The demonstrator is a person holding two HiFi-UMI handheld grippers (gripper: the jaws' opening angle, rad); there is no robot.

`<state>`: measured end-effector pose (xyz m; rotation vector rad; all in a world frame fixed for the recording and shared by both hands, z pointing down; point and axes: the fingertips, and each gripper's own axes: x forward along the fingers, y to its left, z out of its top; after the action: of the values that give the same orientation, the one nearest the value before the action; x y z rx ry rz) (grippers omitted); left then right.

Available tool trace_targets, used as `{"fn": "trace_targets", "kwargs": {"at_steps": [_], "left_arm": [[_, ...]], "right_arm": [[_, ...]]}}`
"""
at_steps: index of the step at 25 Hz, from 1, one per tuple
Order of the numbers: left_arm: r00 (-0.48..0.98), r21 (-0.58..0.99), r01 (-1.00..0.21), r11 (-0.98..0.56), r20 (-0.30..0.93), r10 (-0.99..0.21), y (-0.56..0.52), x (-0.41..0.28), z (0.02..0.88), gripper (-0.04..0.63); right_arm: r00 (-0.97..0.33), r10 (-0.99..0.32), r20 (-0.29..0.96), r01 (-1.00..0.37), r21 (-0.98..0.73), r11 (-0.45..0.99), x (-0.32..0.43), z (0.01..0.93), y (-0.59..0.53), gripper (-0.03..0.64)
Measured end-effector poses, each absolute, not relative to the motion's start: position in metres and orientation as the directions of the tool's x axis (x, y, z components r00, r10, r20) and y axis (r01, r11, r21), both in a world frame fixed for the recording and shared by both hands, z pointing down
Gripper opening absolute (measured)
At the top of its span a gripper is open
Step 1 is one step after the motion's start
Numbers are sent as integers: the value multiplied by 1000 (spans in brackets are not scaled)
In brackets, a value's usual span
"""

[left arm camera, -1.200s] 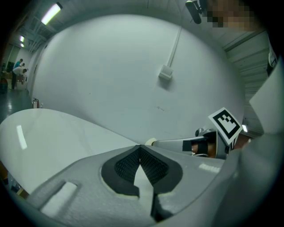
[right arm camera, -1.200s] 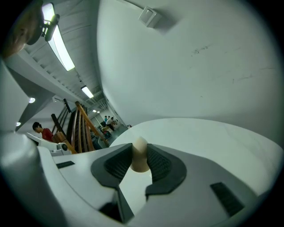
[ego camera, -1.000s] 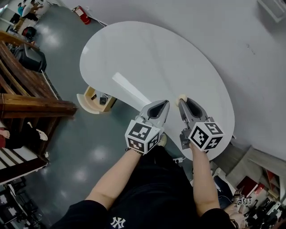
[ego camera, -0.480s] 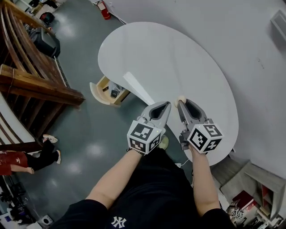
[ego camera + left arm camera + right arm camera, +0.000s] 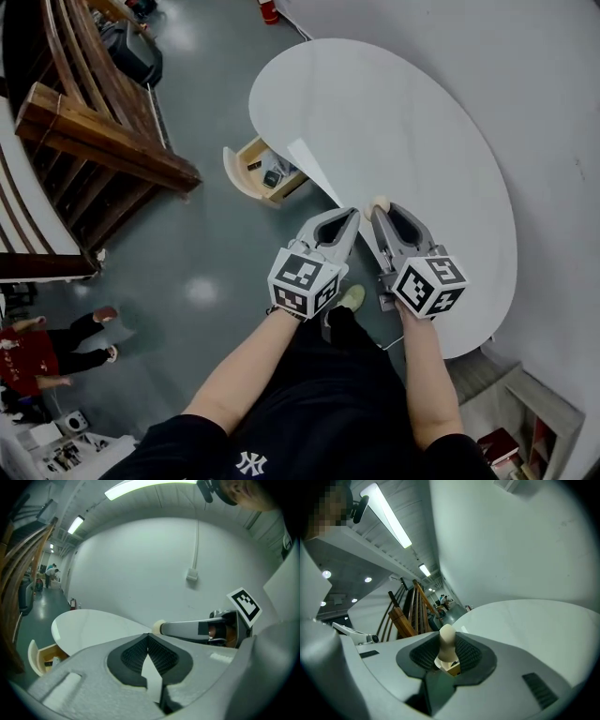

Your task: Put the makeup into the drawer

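Observation:
A cream, rounded makeup piece sticks out between the fingertips of my right gripper, which is shut on it, over the near edge of the white oval table. My left gripper is beside it on the left with its jaw tips together and nothing in them. In the left gripper view the makeup piece shows at the tip of the right gripper. The wooden drawer stands pulled out below the table's left edge, ahead and left of both grippers.
A wooden stair railing runs along the left. A person in red is on the floor at lower left. A red extinguisher stands by the far wall. My shoe is below the grippers. Grey wall borders the table's right.
Both grippers have travelled together with the makeup piece still held. The table and the open drawer now sit further right and closer to the grippers in the head view.

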<state>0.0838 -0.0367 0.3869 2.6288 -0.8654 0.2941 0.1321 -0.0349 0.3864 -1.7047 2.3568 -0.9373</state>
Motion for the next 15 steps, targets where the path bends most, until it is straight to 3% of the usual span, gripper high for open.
{"fn": "trace_targets", "kwargs": {"at_steps": [15], "left_arm": [[695, 279, -718, -638, 323, -642, -92, -30, 410, 10]], "right_arm": [[-497, -809, 313, -807, -510, 299, 14, 411, -92, 114]]}}
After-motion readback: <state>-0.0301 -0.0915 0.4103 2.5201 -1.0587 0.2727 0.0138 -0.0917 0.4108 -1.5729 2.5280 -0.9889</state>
